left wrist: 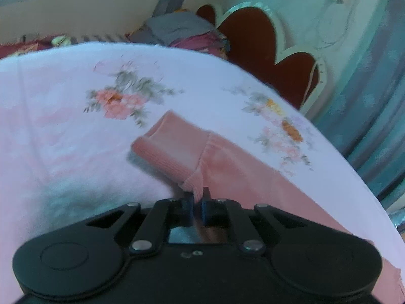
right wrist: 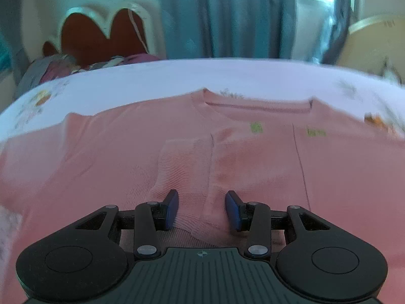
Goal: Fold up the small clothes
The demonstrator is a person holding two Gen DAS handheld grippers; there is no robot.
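Note:
A pink knitted sweater [right wrist: 253, 157] lies flat, front up, on a white floral bedsheet [right wrist: 177, 78], neckline toward the far side. One sleeve is folded over its body, with the ribbed cuff [right wrist: 184, 157] just ahead of my right gripper [right wrist: 202, 202]. That gripper is open, its blue pads apart over the cuff and the fold beside it. In the left wrist view the other sleeve [left wrist: 177, 149] stretches across the sheet [left wrist: 76, 126]. My left gripper [left wrist: 198, 197] is shut on the edge of that sleeve by its cuff.
A red and white scalloped headboard [left wrist: 253, 38] stands past the bed's far edge. A pile of grey and purple clothes [left wrist: 182, 33] lies beside it. Teal curtains [right wrist: 222, 12] hang behind, and a cardboard box [right wrist: 374, 40] is at the right.

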